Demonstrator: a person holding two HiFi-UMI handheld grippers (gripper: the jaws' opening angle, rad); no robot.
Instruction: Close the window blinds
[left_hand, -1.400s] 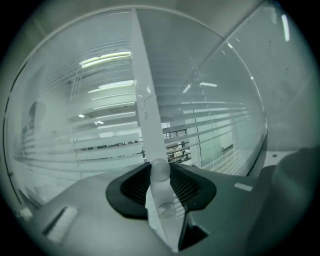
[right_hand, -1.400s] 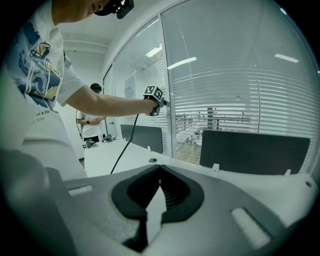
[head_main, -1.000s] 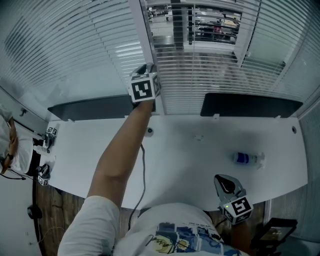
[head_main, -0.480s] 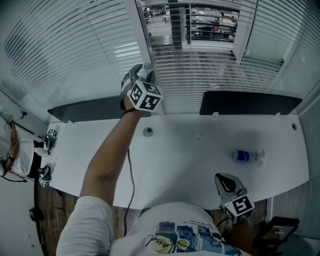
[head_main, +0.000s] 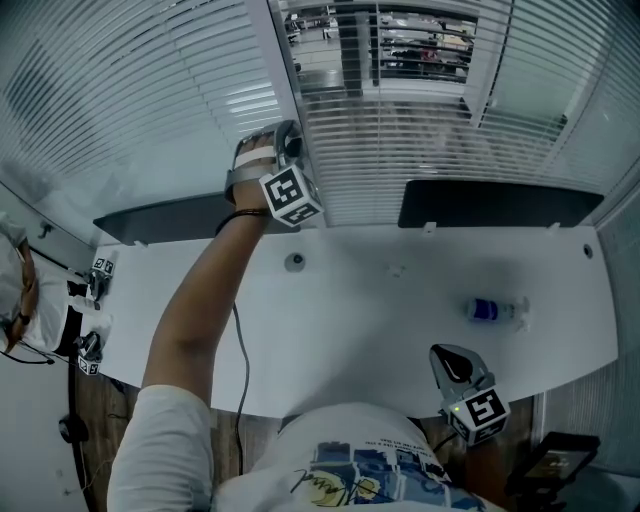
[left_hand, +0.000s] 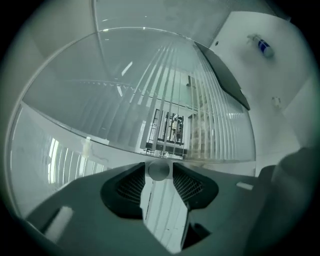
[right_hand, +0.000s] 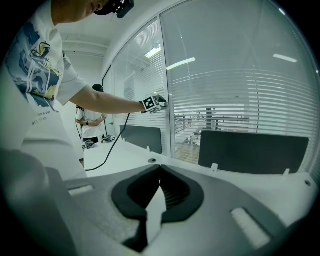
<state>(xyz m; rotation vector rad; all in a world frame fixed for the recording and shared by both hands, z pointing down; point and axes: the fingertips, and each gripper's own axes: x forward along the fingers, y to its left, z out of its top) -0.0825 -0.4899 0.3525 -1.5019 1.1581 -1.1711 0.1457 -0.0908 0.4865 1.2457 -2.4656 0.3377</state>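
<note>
White slatted blinds (head_main: 400, 150) cover the glass beyond the desk; their slats stand partly open, with the room behind showing through. My left gripper (head_main: 288, 133) is raised to the window post (head_main: 277, 70) between two panes. In the left gripper view a thin round wand (left_hand: 159, 170) sits between the pads at their tips and touches both. These jaws have just been closing on it. From the right gripper view the left gripper (right_hand: 160, 102) is seen against the post. My right gripper (head_main: 452, 362) rests low at the desk's near edge, shut and empty (right_hand: 159, 172).
A white desk (head_main: 380, 310) runs below the window, with a water bottle (head_main: 492, 313) lying at the right and a cable hole (head_main: 294, 262). Dark partition panels (head_main: 500, 208) stand along its far edge. Another person (head_main: 15, 300) stands at the left end.
My left gripper has rolled on the spot, its marker cube turning to another face, and the hand has shifted slightly left. The right gripper has not moved.
</note>
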